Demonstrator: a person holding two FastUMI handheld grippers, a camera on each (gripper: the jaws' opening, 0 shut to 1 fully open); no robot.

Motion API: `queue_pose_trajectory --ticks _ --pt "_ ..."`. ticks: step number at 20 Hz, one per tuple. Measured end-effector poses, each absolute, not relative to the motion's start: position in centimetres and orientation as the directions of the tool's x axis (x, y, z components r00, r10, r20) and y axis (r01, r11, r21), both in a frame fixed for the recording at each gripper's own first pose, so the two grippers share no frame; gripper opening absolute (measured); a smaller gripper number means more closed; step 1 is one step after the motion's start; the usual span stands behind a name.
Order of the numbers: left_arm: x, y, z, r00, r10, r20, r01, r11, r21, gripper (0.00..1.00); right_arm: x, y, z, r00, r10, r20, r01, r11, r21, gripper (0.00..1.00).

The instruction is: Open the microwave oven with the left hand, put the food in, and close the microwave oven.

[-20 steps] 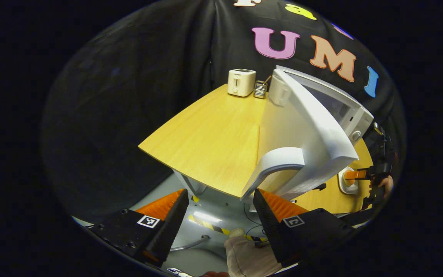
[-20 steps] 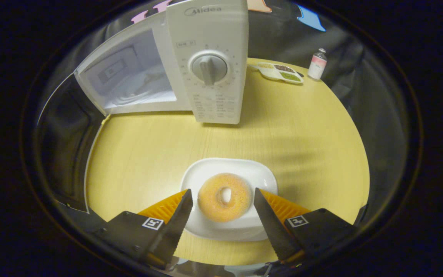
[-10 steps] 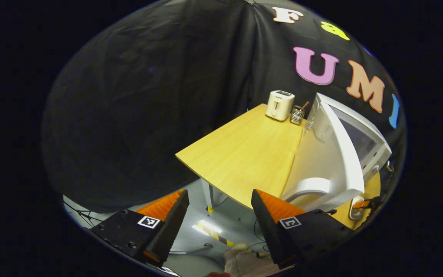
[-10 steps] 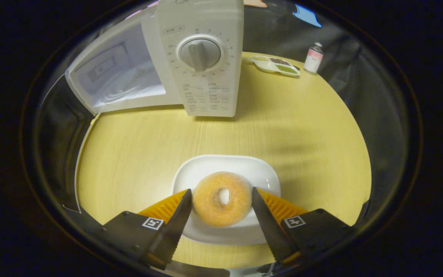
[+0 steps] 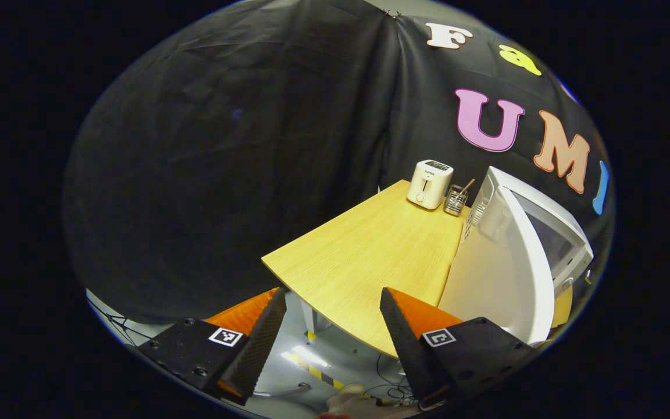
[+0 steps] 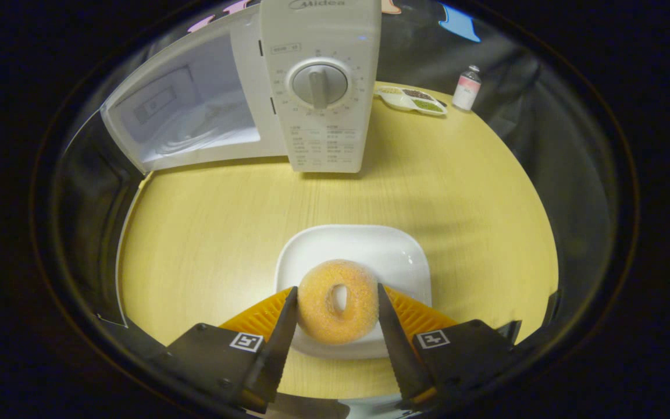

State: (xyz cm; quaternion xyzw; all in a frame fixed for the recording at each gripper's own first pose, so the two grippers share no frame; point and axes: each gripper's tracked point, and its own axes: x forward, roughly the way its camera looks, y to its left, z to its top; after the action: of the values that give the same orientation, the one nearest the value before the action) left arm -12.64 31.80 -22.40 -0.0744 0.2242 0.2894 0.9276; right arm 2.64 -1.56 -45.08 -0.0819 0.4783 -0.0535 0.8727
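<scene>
So we've got the donut [image 6: 338, 301] sitting on the white plate [image 6: 370, 247], and our right gripper [image 6: 335, 314] has both fingers pressed on its sides. It looks soft, light and crumbly, so go easy with the squeeze. Microwave [image 6: 265, 93] door's open. Left gripper [image 5: 332, 326] hangs spread and empty off the table's edge.

The microwave [image 6: 312, 87] top is cut off in the right gripper view; its door [image 5: 506, 279] hides the cavity in the left gripper view.
</scene>
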Motion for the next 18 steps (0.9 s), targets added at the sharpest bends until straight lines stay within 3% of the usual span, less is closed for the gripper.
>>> queue_pose_trajectory --ticks 4,5,8,14,18 --pt "-10.6 32.0 -22.5 0.761 0.465 -0.453 -0.536 0.844 -0.035 0.96 1.3 1.8 -44.0 0.565 -0.104 -0.818 0.042 0.994 -0.098 0.75" --pt "-10.1 32.1 -22.4 0.767 0.456 -0.451 -0.526 0.849 -0.037 0.96 1.2 3.0 -43.7 0.572 -0.077 -0.816 0.046 0.997 -0.062 0.8" --pt "-8.8 32.1 -22.8 0.783 0.425 -0.454 -0.498 0.866 -0.049 0.96 1.7 6.8 -43.0 0.601 0.005 -0.8 0.053 0.998 0.046 0.75" --pt "-6.9 31.5 -22.8 0.815 0.369 -0.448 -0.433 0.9 -0.047 0.96 5.4 14.3 -41.4 0.683 0.154 -0.714 0.053 0.965 0.258 0.75" --pt "-6.4 31.0 -23.1 0.823 0.335 -0.459 -0.401 0.915 -0.051 0.96 9.0 17.1 -40.8 0.739 0.177 -0.65 0.071 0.939 0.336 0.74"
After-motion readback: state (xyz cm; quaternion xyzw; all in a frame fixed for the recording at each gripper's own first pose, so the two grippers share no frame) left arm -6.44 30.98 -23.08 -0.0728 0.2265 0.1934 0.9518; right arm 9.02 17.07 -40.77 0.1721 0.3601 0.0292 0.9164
